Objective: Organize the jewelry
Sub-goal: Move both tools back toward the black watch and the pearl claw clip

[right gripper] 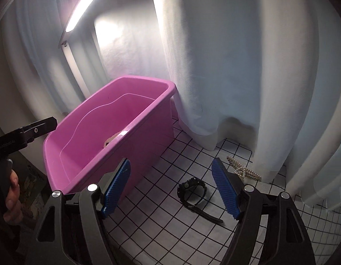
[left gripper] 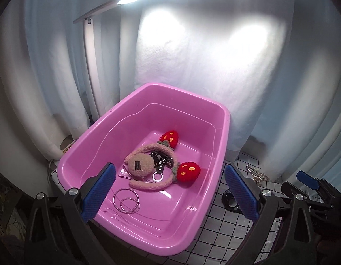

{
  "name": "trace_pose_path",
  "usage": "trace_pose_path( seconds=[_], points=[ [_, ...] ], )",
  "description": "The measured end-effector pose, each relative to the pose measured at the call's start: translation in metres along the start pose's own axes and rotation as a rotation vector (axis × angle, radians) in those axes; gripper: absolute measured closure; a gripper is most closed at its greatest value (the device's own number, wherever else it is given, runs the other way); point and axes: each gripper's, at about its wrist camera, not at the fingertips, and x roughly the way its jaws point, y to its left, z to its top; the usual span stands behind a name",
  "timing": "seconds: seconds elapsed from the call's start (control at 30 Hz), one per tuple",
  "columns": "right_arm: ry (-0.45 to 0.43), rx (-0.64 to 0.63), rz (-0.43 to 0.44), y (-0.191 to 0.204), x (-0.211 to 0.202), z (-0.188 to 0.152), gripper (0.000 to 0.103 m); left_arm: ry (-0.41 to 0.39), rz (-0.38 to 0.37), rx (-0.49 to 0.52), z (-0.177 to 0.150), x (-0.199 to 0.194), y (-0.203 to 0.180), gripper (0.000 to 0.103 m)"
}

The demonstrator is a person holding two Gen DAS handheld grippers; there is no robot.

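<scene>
My right gripper [right gripper: 170, 190], jaws wide and empty, hangs over the black watch [right gripper: 192, 191], strap trailing lower-right; left gripper [left gripper: 170, 190], wide too, sits farther off over the pink tub [left gripper: 223, 137].

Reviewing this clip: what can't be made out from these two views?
- Right wrist view: pink tub contents, hidden by its near wall.
- Left wrist view: black watch, mostly behind the left tongs pad.
- Left wrist view: label text on the plush headband, too small.
</scene>
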Motion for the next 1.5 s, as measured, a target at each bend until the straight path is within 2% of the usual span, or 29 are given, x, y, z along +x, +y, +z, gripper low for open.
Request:
trace_pose_path(
  seconds=[0.1, 0.27, 0.4, 0.5, 0.7, 0.93, 1.03, 1.2, 1.5],
  points=[
    [0.028, 0.004, -0.024, -0.041, -0.005, -0.016, 0.029, -0.012, -0.033, -0.016, -0.013, -0.008, -0.033, 0.006],
    [0.068, -0.053, -0.003, -0.090, -0.006, -0.031, 0.029, 0.028, -0.031, -0.037, -0.040, -0.012, -0.088, 0.006],
    [0.093, -0.134, 0.058, -0.109, 0.003, -0.040, 0.029, 0.056, 0.019, -0.059, -0.066, -0.011, -0.124, 0.006],
    [0.115, -0.193, 0.117, -0.119, 0.015, -0.047, 0.029, 0.082, 0.072, -0.104, -0.088, -0.004, -0.137, 0.006],
    [0.155, -0.293, 0.219, -0.121, 0.045, -0.051, 0.029, 0.136, 0.195, -0.192, -0.124, 0.015, -0.149, 0.006],
    [0.172, -0.368, 0.290, -0.116, 0.090, -0.055, 0.029, 0.151, 0.258, -0.261, -0.146, 0.051, -0.152, 0.006],
    [0.187, -0.351, 0.322, -0.119, 0.115, -0.056, 0.029, 0.161, 0.260, -0.309, -0.155, 0.072, -0.149, 0.006],
    [0.188, -0.397, 0.341, -0.119, 0.150, -0.061, 0.029, 0.175, 0.272, -0.349, -0.170, 0.108, -0.148, 0.006],
    [0.126, -0.422, 0.339, -0.131, 0.173, -0.046, 0.029, 0.190, 0.312, -0.385, -0.181, 0.155, -0.146, 0.006]
  ],
)
